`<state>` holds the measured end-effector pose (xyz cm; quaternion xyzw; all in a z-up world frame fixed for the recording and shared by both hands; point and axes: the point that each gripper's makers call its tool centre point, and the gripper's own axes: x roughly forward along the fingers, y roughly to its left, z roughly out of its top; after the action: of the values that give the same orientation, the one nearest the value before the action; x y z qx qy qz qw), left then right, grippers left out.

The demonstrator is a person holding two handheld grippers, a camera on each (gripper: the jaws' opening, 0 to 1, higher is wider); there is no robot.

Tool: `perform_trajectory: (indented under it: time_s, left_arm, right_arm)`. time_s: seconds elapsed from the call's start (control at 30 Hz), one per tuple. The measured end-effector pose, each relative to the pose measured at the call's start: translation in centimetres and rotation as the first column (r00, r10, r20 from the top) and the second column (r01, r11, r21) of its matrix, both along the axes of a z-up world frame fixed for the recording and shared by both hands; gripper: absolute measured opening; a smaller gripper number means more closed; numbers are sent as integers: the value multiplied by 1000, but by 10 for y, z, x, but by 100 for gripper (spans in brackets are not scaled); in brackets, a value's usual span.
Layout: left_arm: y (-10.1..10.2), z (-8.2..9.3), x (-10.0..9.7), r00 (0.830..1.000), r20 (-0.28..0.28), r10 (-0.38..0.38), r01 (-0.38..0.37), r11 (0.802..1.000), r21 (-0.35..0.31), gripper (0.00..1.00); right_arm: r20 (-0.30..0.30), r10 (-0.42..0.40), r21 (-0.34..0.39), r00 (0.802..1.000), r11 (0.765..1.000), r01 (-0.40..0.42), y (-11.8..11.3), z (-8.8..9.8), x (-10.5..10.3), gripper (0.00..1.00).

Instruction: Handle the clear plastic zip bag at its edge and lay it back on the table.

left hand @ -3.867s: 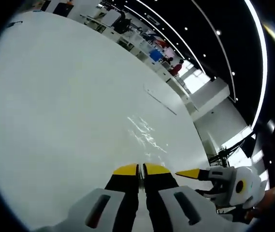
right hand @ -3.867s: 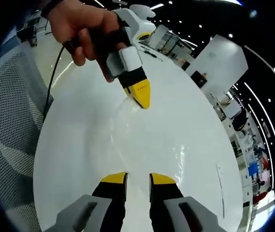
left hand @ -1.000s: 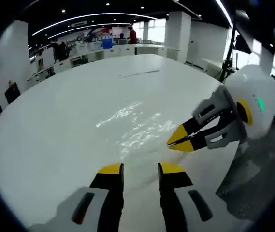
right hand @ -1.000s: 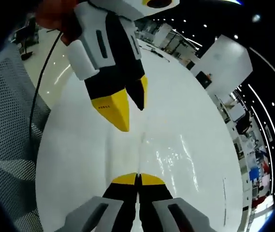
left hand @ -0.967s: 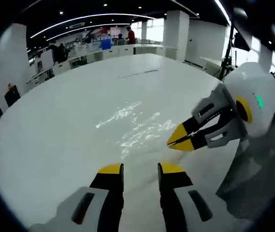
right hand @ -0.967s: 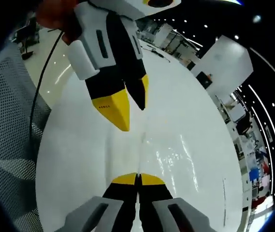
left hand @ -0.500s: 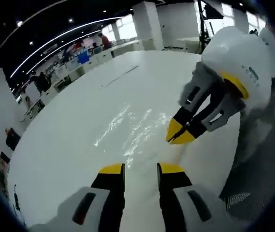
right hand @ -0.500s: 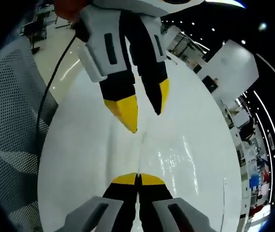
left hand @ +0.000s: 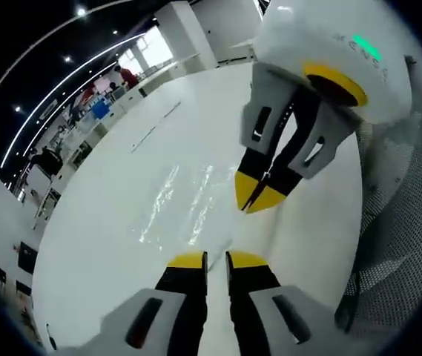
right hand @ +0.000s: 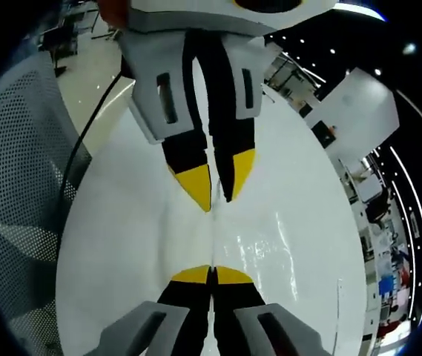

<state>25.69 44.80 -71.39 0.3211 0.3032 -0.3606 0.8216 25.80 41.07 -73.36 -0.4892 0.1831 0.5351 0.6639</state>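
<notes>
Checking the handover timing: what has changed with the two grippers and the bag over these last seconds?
The left gripper opened, then narrowed again near the bag's edge. The right gripper closed on that edge and stays shut. The bag still lies on the table.

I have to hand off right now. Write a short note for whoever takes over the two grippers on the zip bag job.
Right gripper: jaws shut, seemingly pinching the near edge of the clear zip bag.
Left gripper: jaws nearly closed with a narrow gap left, tips at the same bag edge, facing the right gripper; whether it grips is unclear.
Bag: spread flat and glossy on the white table, near the mesh chair.
Done: edge reached by both grippers.
Left: confirm the hold, finish handling the edge, lay the bag flat, open both grippers and back away.
</notes>
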Motion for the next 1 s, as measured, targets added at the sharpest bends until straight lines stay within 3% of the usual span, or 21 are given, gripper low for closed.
perform_trajectory:
  time_s: [0.3, 0.53, 1.0]
  left_arm:
    - [-1, 0, -3, 1000, -9, -8, 8, 1000, 0, 0]
    - [-3, 2, -2, 1000, -17, -14, 13, 1000, -19, 0]
    - [-4, 0, -3, 999, -22, -29, 28, 1000, -10, 0]
  right_arm:
    - [-1, -20, 17, 1000, 1000, 20, 0, 2, 3, 0]
    - [-21, -43, 113, 999, 993, 45, 11, 19, 7, 4]
    - [-19, 67, 127, 998, 990, -64, 31, 24, -11, 6]
